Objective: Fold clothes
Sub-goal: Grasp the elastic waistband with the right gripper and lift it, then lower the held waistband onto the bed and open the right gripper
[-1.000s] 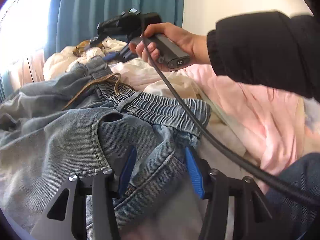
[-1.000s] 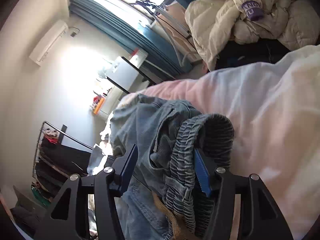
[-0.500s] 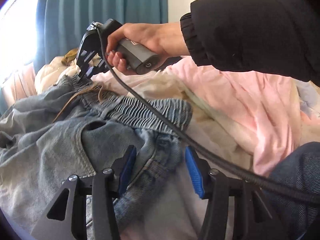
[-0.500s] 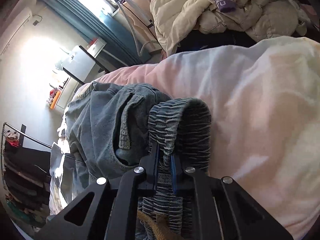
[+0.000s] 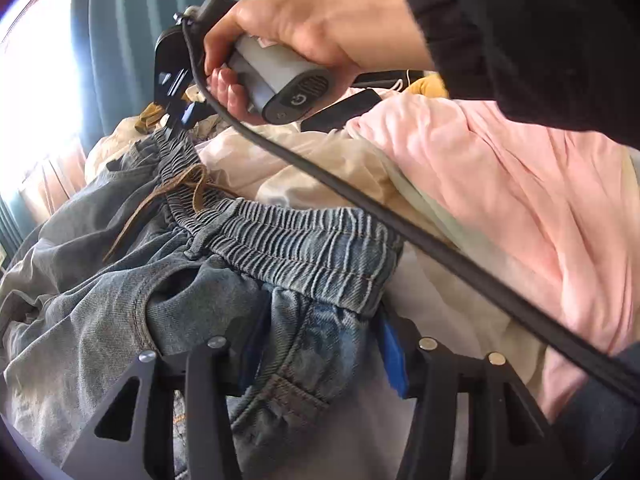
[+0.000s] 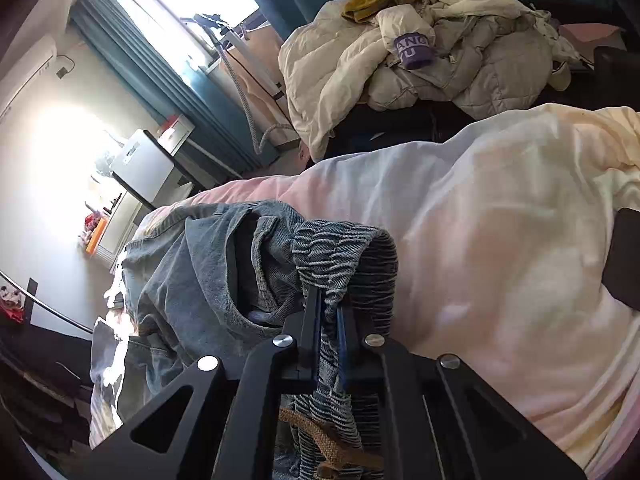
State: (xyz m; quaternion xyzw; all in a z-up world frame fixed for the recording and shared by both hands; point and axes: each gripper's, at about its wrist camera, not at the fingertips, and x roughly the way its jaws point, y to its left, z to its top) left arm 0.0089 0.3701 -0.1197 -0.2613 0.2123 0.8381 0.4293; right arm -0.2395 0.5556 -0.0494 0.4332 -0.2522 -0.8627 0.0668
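Observation:
Faded blue denim trousers [image 5: 120,300] with a ribbed elastic waistband [image 5: 304,248] and a brown drawstring [image 5: 160,196] lie on the bed. My left gripper [image 5: 316,348] is open, its blue pads on either side of the near waistband corner and the fabric below it. My right gripper [image 6: 329,312] is shut on the far end of the waistband [image 6: 340,256]; it also shows in the left wrist view [image 5: 178,120], held by a hand in a black sleeve.
Pink and cream bedding [image 5: 520,208] covers the bed to the right. A black cable [image 5: 440,256] crosses the trousers. A heap of cream jackets [image 6: 420,60] lies at the bed's far end. Teal curtains [image 5: 160,20] and a window are behind.
My right gripper went from open around the waistband to shut on it, and has lifted that end. My left gripper has moved closer to the near corner and stays open.

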